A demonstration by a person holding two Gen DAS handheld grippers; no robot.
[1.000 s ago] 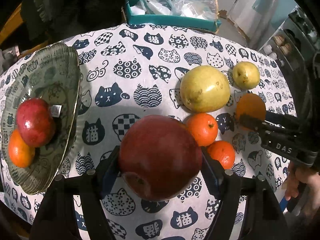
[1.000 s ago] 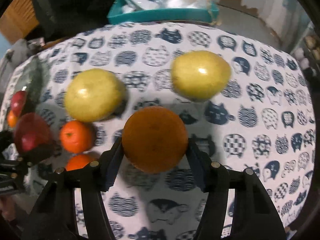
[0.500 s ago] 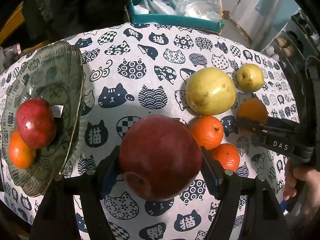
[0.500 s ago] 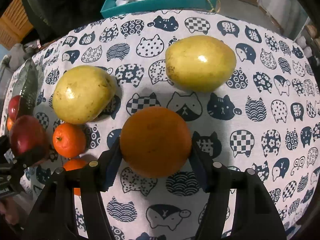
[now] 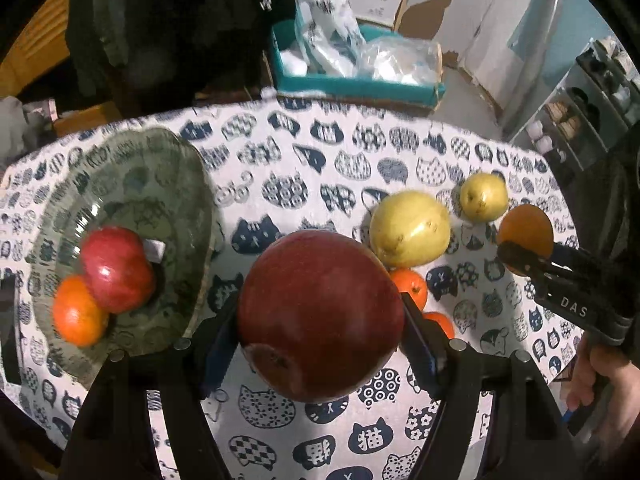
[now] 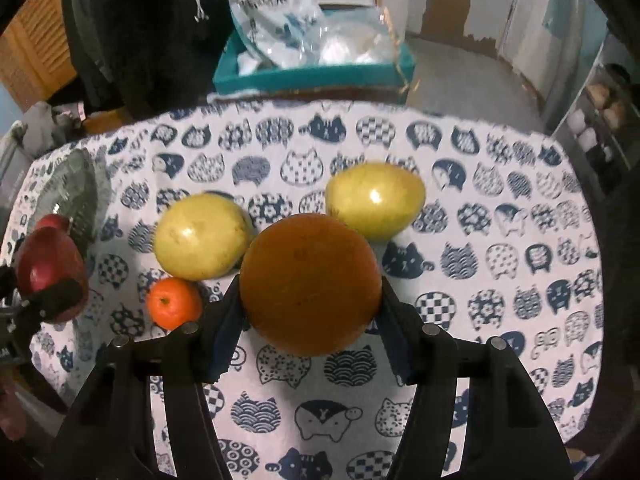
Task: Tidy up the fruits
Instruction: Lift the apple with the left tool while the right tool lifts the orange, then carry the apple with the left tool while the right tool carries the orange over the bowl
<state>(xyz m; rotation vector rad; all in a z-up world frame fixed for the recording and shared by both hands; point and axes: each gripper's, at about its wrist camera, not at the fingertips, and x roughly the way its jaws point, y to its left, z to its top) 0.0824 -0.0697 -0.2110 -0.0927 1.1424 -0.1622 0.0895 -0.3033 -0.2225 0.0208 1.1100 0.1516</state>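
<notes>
My left gripper (image 5: 320, 320) is shut on a big dark red apple (image 5: 320, 312), held above the cat-print tablecloth. To its left a green glass plate (image 5: 168, 184) holds a red apple (image 5: 116, 268) and a mandarin (image 5: 76, 316). My right gripper (image 6: 310, 296) is shut on a large orange (image 6: 310, 284), also lifted off the cloth. Two yellow pears (image 6: 202, 236) (image 6: 374, 200) lie behind it, a mandarin (image 6: 174, 302) at its left. In the left wrist view the right gripper (image 5: 520, 256) with the orange (image 5: 526, 228) shows at the right, and a second mandarin (image 5: 440, 322) peeks out behind the finger.
A teal box (image 5: 352, 84) with plastic bags stands beyond the table's far edge. A dark garment (image 5: 168, 32) hangs at the back left. Shelving (image 5: 592, 96) stands at the right. A person's hand (image 5: 608, 384) grips the right tool's handle.
Both grippers have risen with their fruit; the table and the fruit on it look smaller and farther off. The grips are unchanged.
</notes>
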